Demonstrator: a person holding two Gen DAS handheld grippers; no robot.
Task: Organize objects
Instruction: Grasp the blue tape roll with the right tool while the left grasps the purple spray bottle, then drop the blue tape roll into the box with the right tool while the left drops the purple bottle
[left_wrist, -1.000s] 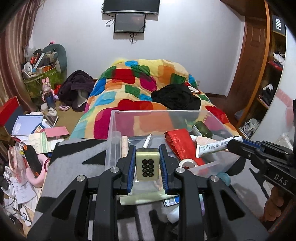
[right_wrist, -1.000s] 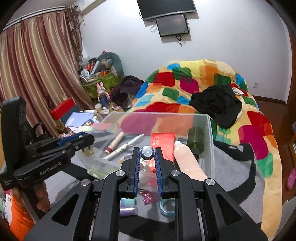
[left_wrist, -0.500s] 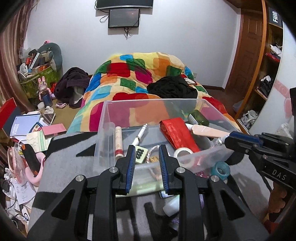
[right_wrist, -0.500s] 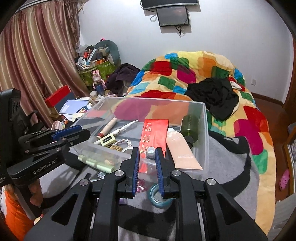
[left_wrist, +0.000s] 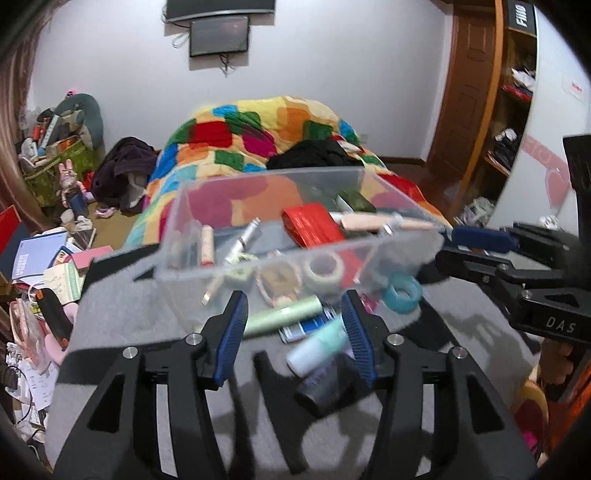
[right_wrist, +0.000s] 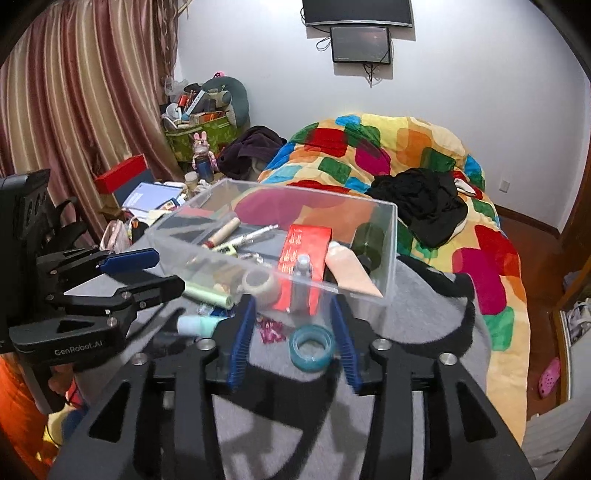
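Observation:
A clear plastic bin (left_wrist: 192, 218) (right_wrist: 389, 236) stands on a grey blanket and holds a red packet (left_wrist: 312, 225) (right_wrist: 304, 245), tubes, a tape roll (left_wrist: 323, 267) and other small items. My left gripper (left_wrist: 295, 321) is open and empty, just in front of the bin, above a pale green tube (left_wrist: 280, 317) and a mint bottle (left_wrist: 317, 347). My right gripper (right_wrist: 293, 325) is open and empty, with a blue tape roll (right_wrist: 312, 349) (left_wrist: 402, 293) lying between its fingers on the blanket.
A bed with a colourful quilt (right_wrist: 406, 155) and black clothes (right_wrist: 424, 203) lies behind the bin. Books, boxes and clutter (left_wrist: 40, 251) cover the floor at the left. A wooden shelf (left_wrist: 509, 92) stands at the right.
My left gripper dropped the mahjong tile into the bin and my right gripper dropped its small capped bottle there. Both opened wide and pulled back toward the loose items.

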